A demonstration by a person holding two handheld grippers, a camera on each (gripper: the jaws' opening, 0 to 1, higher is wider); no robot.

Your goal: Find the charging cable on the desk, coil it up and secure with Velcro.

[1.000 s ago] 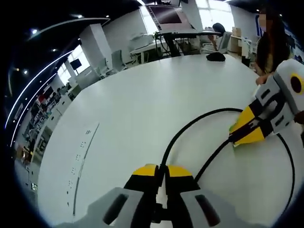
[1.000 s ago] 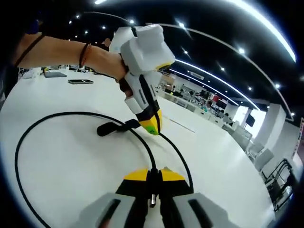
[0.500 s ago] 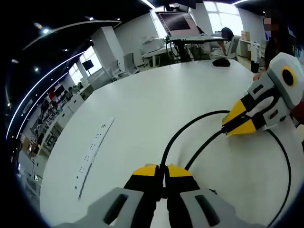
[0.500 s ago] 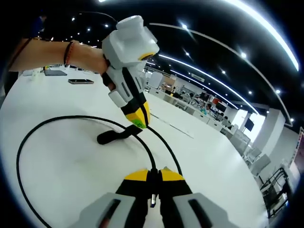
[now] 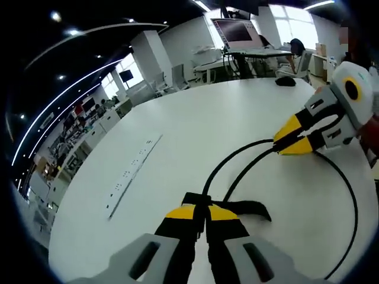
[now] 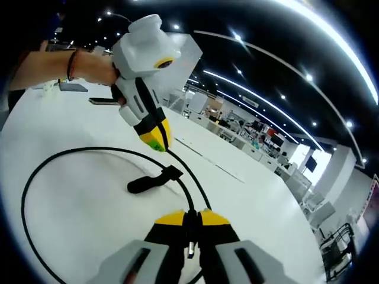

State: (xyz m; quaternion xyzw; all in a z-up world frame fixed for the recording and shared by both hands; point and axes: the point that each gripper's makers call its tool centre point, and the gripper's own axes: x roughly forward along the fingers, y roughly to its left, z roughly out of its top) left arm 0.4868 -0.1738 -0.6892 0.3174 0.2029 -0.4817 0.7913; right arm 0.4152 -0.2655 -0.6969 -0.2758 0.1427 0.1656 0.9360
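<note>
A black charging cable (image 5: pixel 237 155) lies in a wide loop on the white table (image 5: pixel 195 112). My left gripper (image 5: pixel 205 210) is shut on two strands of it; a black Velcro strap (image 5: pixel 244 206) sticks out sideways just beyond the jaws. In the right gripper view, a hand holds that left gripper (image 6: pixel 156 141) above the strap (image 6: pixel 150 181). My right gripper (image 6: pixel 190 216) is shut on the cable (image 6: pixel 89 149) near its end, where a metal plug shows between the jaws. Seen from the left gripper view, the right gripper (image 5: pixel 294 140) clamps the cable at the right.
A long socket strip (image 5: pixel 133 174) is set into the table at the left. A black object (image 5: pixel 285 81) lies at the far edge, with desks and a screen (image 5: pixel 235 29) behind. A phone (image 6: pixel 102 101) and a flat device (image 6: pixel 70 87) lie far off.
The left gripper has lifted and drawn back from the right one. The Velcro strap now shows beyond the left jaws and hangs below them in the right gripper view.
</note>
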